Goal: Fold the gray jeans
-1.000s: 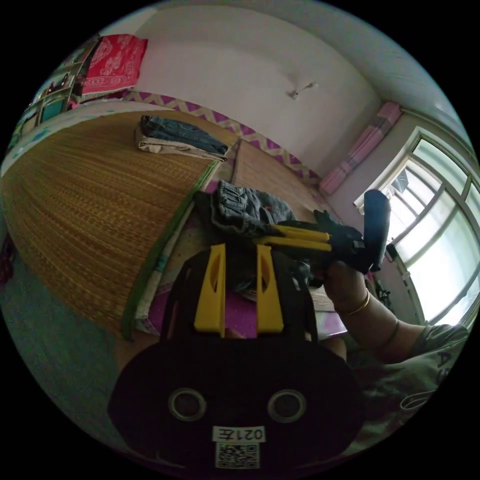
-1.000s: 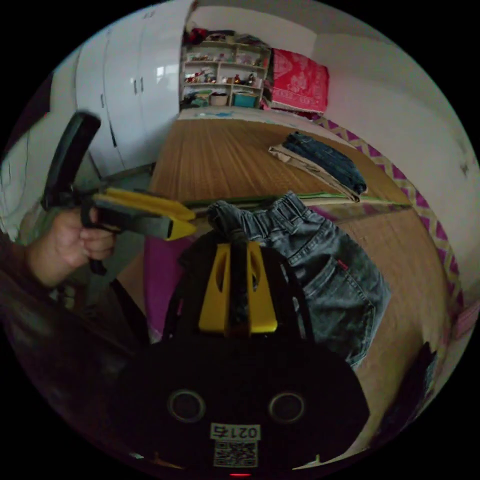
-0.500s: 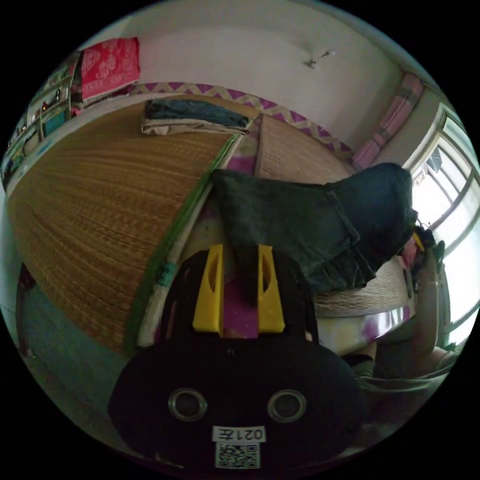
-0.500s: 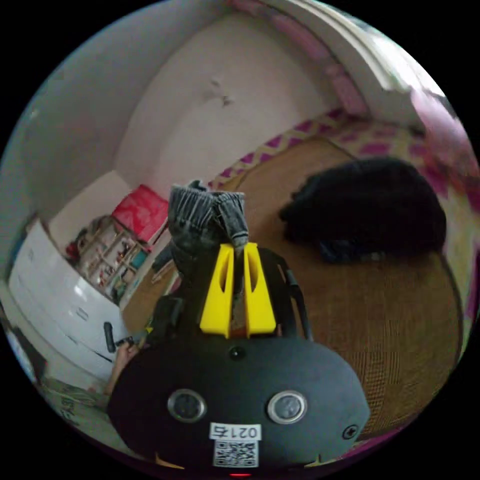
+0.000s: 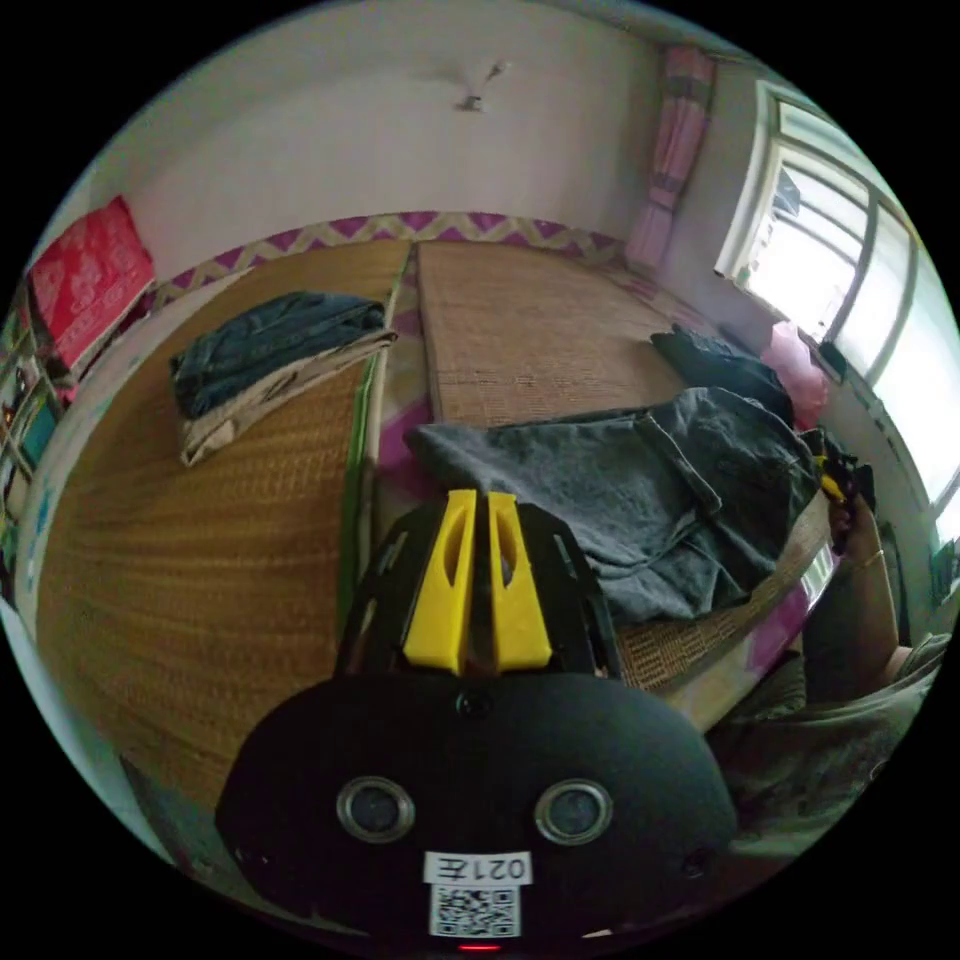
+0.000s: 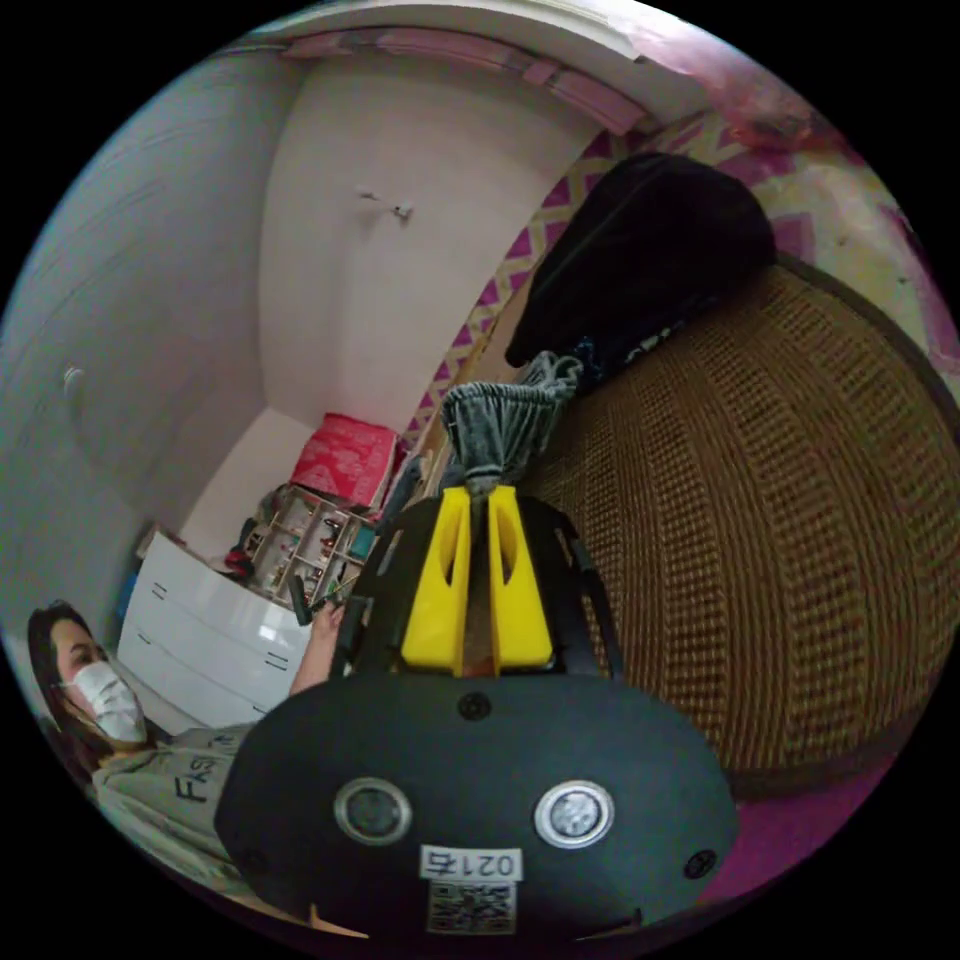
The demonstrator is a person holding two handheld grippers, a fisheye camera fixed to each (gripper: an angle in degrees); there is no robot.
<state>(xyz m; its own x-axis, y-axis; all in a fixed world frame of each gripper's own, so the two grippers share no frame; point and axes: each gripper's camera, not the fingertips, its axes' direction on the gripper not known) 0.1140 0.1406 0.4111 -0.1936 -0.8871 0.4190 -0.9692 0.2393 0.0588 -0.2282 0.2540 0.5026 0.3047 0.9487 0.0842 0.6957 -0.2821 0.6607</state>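
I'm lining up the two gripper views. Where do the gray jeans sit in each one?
Left gripper view: gray jeans spread right of centre on the woven mat.
Right gripper view: their bunched waistband just above the right gripper.
Shared landmark: the red patterned cloth.

The jeans (image 5: 640, 480) are gray denim, matt and coarse, with a ribbed waistband; the mat (image 5: 200, 540) at 9 o'clock is woven straw, rough and ridged; each gripper (image 5: 478, 560) has smooth yellow plastic jaws on a matt black plastic body; the drawers (image 6: 200, 640) look glossy white.
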